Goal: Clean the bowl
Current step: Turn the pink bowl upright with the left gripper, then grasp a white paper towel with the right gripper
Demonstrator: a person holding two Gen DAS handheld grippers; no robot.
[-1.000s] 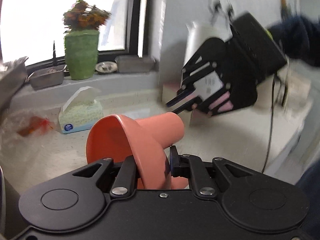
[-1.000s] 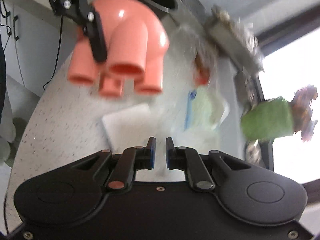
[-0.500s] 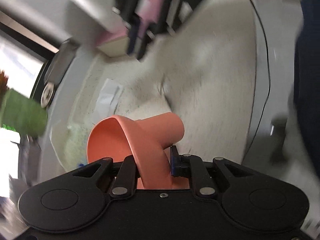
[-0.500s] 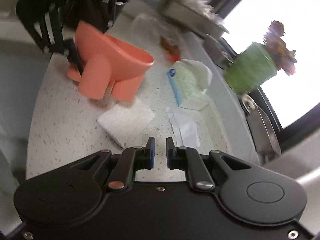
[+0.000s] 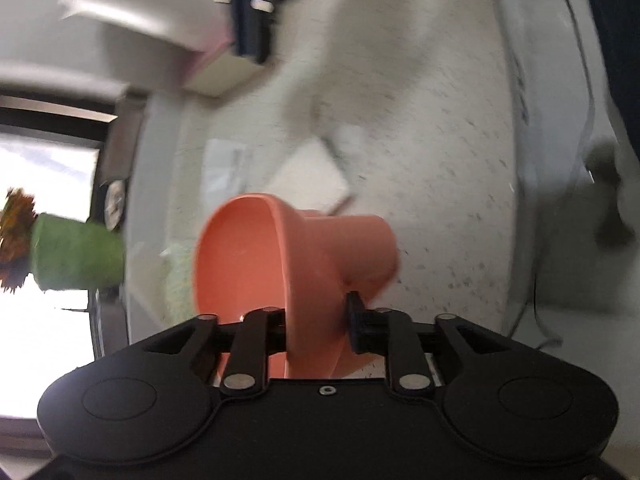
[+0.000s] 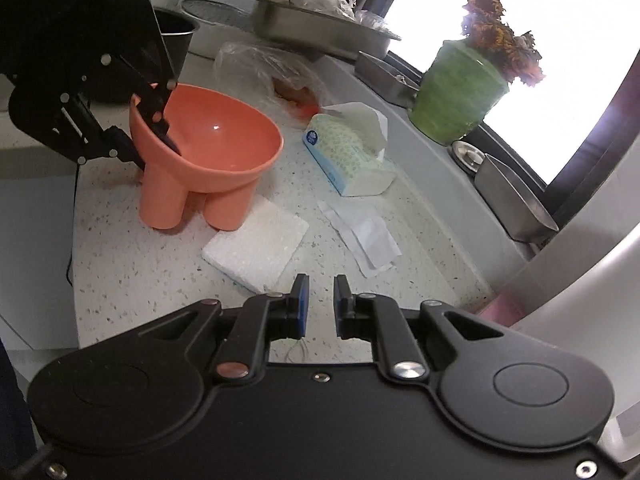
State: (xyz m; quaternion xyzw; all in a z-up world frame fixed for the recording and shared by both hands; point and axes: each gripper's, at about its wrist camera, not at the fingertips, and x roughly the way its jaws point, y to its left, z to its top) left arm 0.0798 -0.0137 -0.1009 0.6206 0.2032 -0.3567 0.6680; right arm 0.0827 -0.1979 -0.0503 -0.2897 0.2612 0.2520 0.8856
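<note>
An orange bowl [image 6: 216,144] with thick legs stands upright on the speckled counter [image 6: 132,272], its feet at the edge of a white sponge pad [image 6: 256,252]. My left gripper [image 6: 150,128] is shut on the bowl's rim, one finger inside the bowl. In the left wrist view the bowl [image 5: 256,256] fills the centre between my left gripper [image 5: 316,320] fingers. My right gripper [image 6: 320,304] hangs above the counter just right of the sponge, jaws slightly parted and empty. It shows blurred at the top of the left wrist view [image 5: 248,4].
A tissue pack [image 6: 348,156] and crumpled white paper [image 6: 368,236] lie right of the bowl. A green flower pot [image 6: 456,92], metal trays [image 6: 320,20] and a plastic bag [image 6: 272,72] line the window side. A black pot [image 6: 172,48] stands behind the bowl.
My left gripper has turned the bowl from upside down to upright and brought it down onto the counter by the sponge. My right gripper has steadied above the counter.
</note>
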